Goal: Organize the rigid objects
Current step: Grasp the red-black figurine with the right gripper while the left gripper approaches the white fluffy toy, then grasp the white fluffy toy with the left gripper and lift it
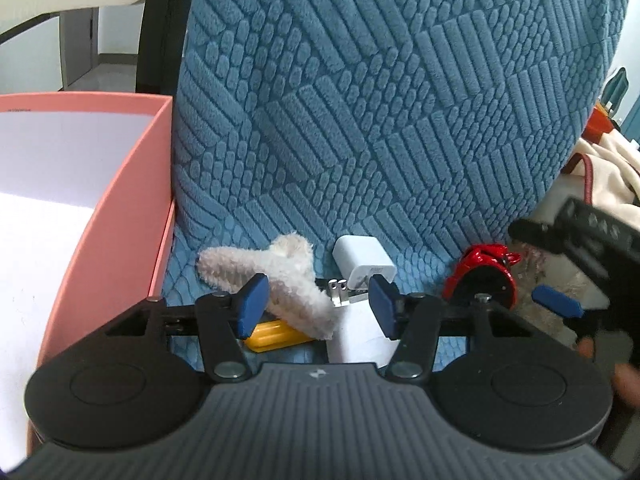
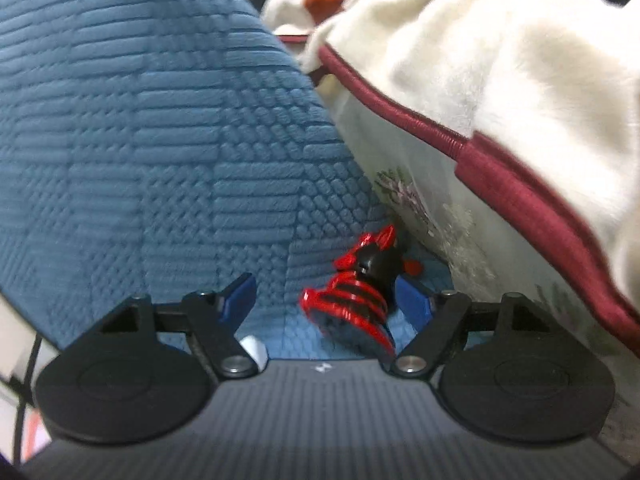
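- The landmark is the blue quilted fabric cushion (image 1: 360, 100) with a raised brick-like pattern; it fills the middle of both views, and its low front part carries the small things.
- The left gripper (image 1: 316, 304) hangs over that front part with its blue pads apart at a middling gap, gripping nothing.
- Between and just past its pads lies a cream fuzzy plush piece (image 1: 280, 276), slanting across the cushion's front; its lower end passes close by the left pad, but I cannot tell if they touch.
- A yellow ribbed plastic block (image 1: 276, 336) lies half under the plush piece, at the cushion's near edge.
- A white square plastic charger plug (image 1: 362, 260) with metal prongs lies on the cushion's front, just right of the plush piece and just behind the right pad.
- A flat white piece (image 1: 360, 336), partly hidden, lies in front of the charger.
- A glossy red-and-black ribbed plastic toy (image 2: 352, 300) lies at the cushion's right front corner, against a cream flowered pillow with dark red piping (image 2: 460, 208).
- The right gripper (image 2: 326, 304) is half-wide around this toy: the toy sits between the pads, nearer the right one, with a clear gap to the left pad. Whether the right pad touches it I cannot tell.
- A salmon-pink cardboard box (image 1: 132, 184) with a white inside stands open, touching the cushion's left side.
- A cream fleece blanket (image 2: 500, 60) lies heaped on the pillow, to the cushion's right.
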Available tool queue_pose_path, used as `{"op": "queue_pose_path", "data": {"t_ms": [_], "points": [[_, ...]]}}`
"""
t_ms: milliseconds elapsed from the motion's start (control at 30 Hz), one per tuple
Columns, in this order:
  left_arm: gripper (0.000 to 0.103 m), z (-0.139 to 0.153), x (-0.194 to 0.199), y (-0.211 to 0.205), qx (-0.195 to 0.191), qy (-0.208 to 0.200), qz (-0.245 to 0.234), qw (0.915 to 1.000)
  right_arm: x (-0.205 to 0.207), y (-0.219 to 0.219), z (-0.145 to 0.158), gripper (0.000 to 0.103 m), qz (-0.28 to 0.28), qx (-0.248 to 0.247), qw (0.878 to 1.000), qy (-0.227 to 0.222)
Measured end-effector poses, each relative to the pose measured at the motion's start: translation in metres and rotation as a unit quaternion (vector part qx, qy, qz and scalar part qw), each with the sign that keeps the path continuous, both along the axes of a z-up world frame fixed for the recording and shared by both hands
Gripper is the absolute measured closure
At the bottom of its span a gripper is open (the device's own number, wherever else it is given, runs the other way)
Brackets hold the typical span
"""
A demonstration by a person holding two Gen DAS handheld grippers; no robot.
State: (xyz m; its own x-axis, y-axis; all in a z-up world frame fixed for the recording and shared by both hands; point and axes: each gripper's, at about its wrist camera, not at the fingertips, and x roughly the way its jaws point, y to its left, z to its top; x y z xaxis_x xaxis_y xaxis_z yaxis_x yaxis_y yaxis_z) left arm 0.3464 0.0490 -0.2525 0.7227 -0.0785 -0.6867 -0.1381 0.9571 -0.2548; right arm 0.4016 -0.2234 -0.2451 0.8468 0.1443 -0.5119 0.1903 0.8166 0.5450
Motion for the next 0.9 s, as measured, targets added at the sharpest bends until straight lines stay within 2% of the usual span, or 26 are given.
{"op": "queue_pose_path", "data": {"t_ms": [67,167,267,367,433,567,633,700,767,800,900], "points": [[0.042,-0.002,0.001,-0.001,-0.001,0.006,0.004,1.0,0.012,-0.002,-0.003,0.023,-0.011,0.004,1.0,0.012],[0.049,-0.005,0.003,-0.002,-0.002,0.016,0.014,0.9998,0.033,-0.007,-0.012,0.023,-0.018,0.02,0.999,0.046],[0.055,-0.007,0.004,0.0,0.002,0.024,0.026,0.9994,0.047,-0.008,-0.02,0.023,-0.026,0.014,0.997,0.074],[0.056,-0.011,0.007,0.004,-0.007,0.032,0.028,0.9991,0.057,-0.011,-0.026,0.023,-0.035,0.025,0.995,0.092],[0.056,-0.012,0.007,0.005,-0.011,0.031,0.029,0.999,0.063,-0.01,-0.027,0.023,-0.038,0.012,0.994,0.102],[0.057,-0.013,0.006,0.005,-0.026,0.029,0.031,0.9988,0.071,-0.011,-0.035,0.024,-0.021,0.024,0.992,0.124],[0.057,-0.013,0.005,0.005,-0.033,0.029,0.034,0.9984,0.072,-0.009,-0.034,0.025,-0.018,0.015,0.992,0.125],[0.057,-0.014,0.005,0.007,-0.041,0.029,0.043,0.9978,0.069,-0.009,-0.035,0.033,-0.019,0.016,0.992,0.126],[0.057,-0.015,0.006,0.011,-0.054,0.031,0.051,0.9968,0.068,-0.009,-0.03,0.035,-0.014,0.018,0.992,0.126],[0.057,-0.017,0.006,0.012,-0.057,0.033,0.055,0.9963,0.068,-0.011,-0.028,0.042,-0.011,0.02,0.992,0.124],[0.057,-0.019,0.007,0.013,-0.058,0.039,0.056,0.996,0.066,-0.005,-0.019,0.042,0.005,0.0,0.993,0.117]]}}
